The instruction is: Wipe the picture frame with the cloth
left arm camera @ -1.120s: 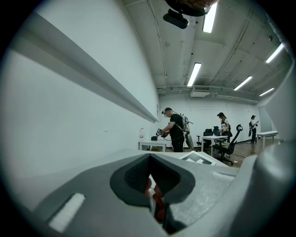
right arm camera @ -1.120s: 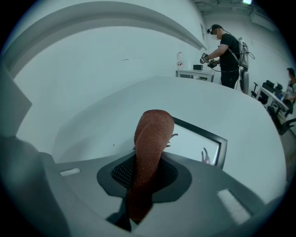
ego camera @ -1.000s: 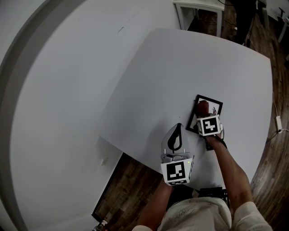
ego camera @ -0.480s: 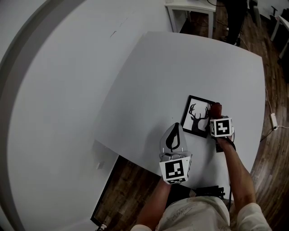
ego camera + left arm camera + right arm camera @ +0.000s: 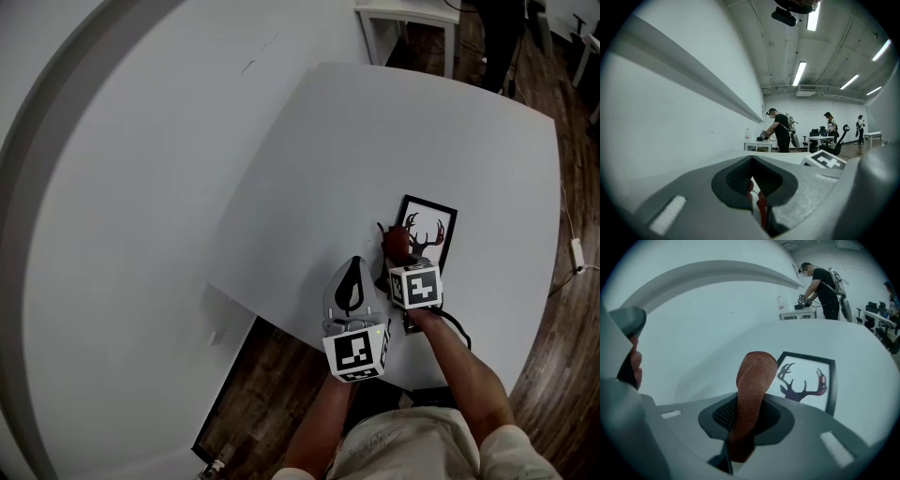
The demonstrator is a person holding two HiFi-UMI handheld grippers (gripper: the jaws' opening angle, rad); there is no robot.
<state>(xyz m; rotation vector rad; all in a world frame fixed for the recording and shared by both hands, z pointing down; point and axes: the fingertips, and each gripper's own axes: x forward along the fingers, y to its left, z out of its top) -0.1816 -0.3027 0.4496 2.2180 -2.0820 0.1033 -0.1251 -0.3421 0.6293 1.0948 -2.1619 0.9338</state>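
The picture frame (image 5: 427, 233) lies flat on the white table (image 5: 375, 141); it has a black border and a deer silhouette, also seen in the right gripper view (image 5: 806, 377). My right gripper (image 5: 401, 264) is shut on a red-brown cloth (image 5: 395, 242), which sits at the frame's near left corner. In the right gripper view the cloth (image 5: 752, 380) sticks up out of the shut jaws (image 5: 745, 417), with the frame just beyond it. My left gripper (image 5: 354, 272) hovers left of the frame near the table's front edge, shut (image 5: 752, 180) and holding nothing.
The table's front edge runs just under both grippers, with wood floor (image 5: 262, 375) below. A small white side table (image 5: 412, 19) stands at the back. A cable (image 5: 577, 253) lies on the floor at right. A person (image 5: 780, 131) stands far off in the room.
My right gripper has carried the cloth from the frame's right edge across to its near left corner, uncovering the deer. The left gripper has hardly moved.
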